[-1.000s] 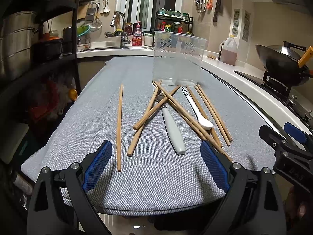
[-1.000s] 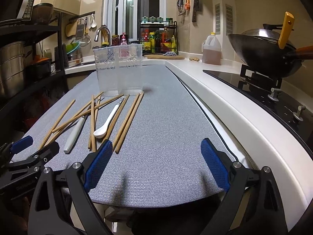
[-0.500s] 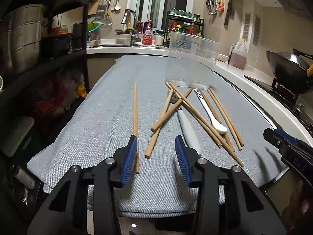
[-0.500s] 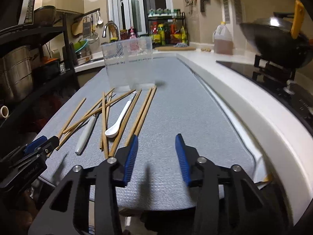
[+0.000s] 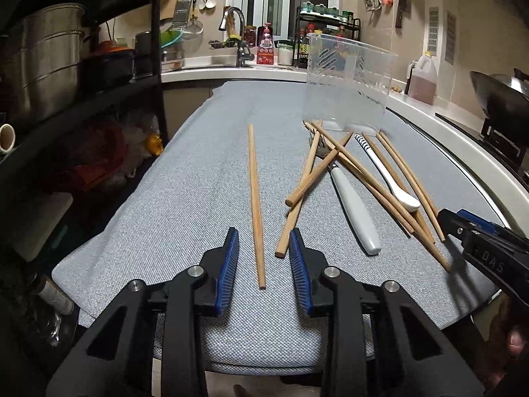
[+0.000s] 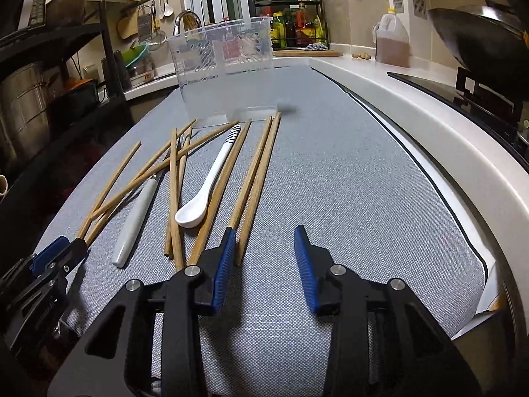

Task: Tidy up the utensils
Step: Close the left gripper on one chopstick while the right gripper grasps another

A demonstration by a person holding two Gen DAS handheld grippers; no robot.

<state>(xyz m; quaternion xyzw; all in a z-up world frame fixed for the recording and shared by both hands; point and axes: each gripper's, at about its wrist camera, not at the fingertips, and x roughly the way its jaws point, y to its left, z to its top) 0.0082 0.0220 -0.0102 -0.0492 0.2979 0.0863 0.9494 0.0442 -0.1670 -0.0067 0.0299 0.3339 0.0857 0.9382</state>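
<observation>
I hold the left gripper (image 5: 263, 254) with its jaws parted and nothing between them but the near end of the lone chopstick (image 5: 255, 195), which lies on the grey mat (image 5: 185, 198) apart from the pile; neither pad touches it yet. The step in hand, as I judge it, is to close on that stick near its end, then lift and stand it in the clear container (image 5: 347, 89) at the far end of the mat. I should keep the right pad clear of the neighbouring chopstick tip (image 5: 280, 252), which sits just beside it. The right gripper (image 6: 265, 258) is likewise parted and empty, its left pad at the ends of the chopstick pair (image 6: 254, 182); the spoon (image 6: 205, 188) and white-handled fork (image 6: 132, 221) lie further left. The mat's near edge is close below both tools; open mat lies to the right.
</observation>
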